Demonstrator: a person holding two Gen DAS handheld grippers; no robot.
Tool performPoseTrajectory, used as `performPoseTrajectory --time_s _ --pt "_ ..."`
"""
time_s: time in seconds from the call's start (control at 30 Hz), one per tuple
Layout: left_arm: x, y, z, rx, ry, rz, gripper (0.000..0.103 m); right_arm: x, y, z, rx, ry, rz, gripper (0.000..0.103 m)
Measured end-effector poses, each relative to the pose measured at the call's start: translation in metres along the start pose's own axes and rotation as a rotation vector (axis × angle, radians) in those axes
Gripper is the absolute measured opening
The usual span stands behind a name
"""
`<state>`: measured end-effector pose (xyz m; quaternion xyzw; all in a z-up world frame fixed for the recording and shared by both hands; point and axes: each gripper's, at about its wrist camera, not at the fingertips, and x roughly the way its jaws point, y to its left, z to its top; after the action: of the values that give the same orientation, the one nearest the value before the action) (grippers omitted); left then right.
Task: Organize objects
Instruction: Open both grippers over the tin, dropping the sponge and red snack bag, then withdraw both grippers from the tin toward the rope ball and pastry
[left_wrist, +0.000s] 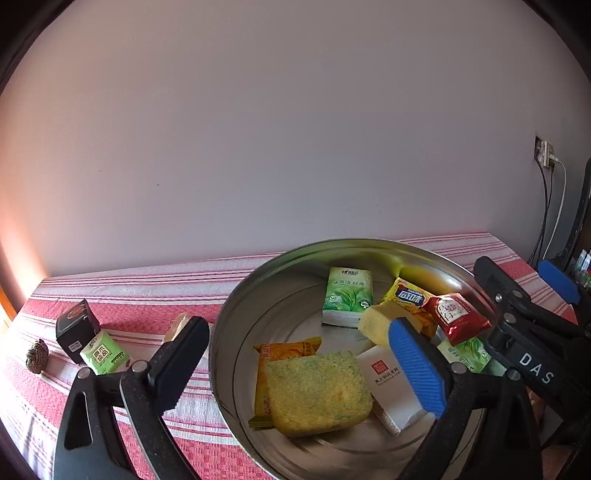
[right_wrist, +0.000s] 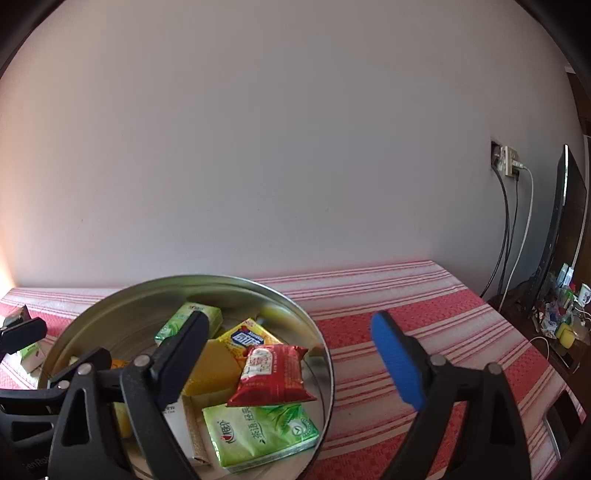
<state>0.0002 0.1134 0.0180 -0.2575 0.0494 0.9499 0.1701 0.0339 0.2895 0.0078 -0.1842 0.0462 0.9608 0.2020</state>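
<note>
A round metal tin (left_wrist: 236, 295) (right_wrist: 317, 332) holds a yellow-green sponge (left_wrist: 317, 391), green tissue packs (left_wrist: 347, 295) (right_wrist: 258, 432), a red snack packet (left_wrist: 456, 317) (right_wrist: 273, 374), a yellow snack packet (left_wrist: 406, 295) (right_wrist: 247, 336), an orange packet (left_wrist: 284, 350) and a white box (left_wrist: 391, 384). My left gripper (left_wrist: 299, 365) is open and empty, straddling the tin's left rim over the sponge. My right gripper (right_wrist: 291, 358) is open and empty, straddling the tin's right rim above the red packet. It also shows in the left wrist view (left_wrist: 517, 291).
On the red-striped cloth (right_wrist: 406, 332) left of the tin lie a black box (left_wrist: 75, 323), a small green tissue pack (left_wrist: 103, 354), a cream-coloured item (left_wrist: 179, 325) and a knotted rope ball (left_wrist: 37, 356). A wall stands behind; cables and a monitor (right_wrist: 561, 229) are at the right.
</note>
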Motion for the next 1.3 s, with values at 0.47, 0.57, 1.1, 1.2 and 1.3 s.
performPoseTrajectory --time_s 0.47,0.57,1.1,1.2,1.3 --pt "-0.017 0.078 -0.014 -0.131 -0.038 0.166 0.101 -0.013 -0.025 0.005 0.167 -0.112 -0.049 0.103" --pt "-0.018 0.082 -0.018 -0.116 -0.038 0.185 0.101 -0.013 -0.018 0.000 0.149 -0.117 -0.026 0.103" --pt "-0.031 0.155 -0.043 -0.039 -0.065 0.294 0.101 -0.032 0.035 -0.017 0.123 -0.094 -0.025 0.103" --pt "-0.030 0.174 -0.046 -0.035 -0.054 0.321 0.101 -0.040 0.052 -0.020 0.111 -0.104 -0.019 0.103" --pt "-0.032 0.191 -0.048 -0.043 -0.054 0.328 0.101 -0.044 0.076 -0.022 0.076 -0.101 0.016 0.102"
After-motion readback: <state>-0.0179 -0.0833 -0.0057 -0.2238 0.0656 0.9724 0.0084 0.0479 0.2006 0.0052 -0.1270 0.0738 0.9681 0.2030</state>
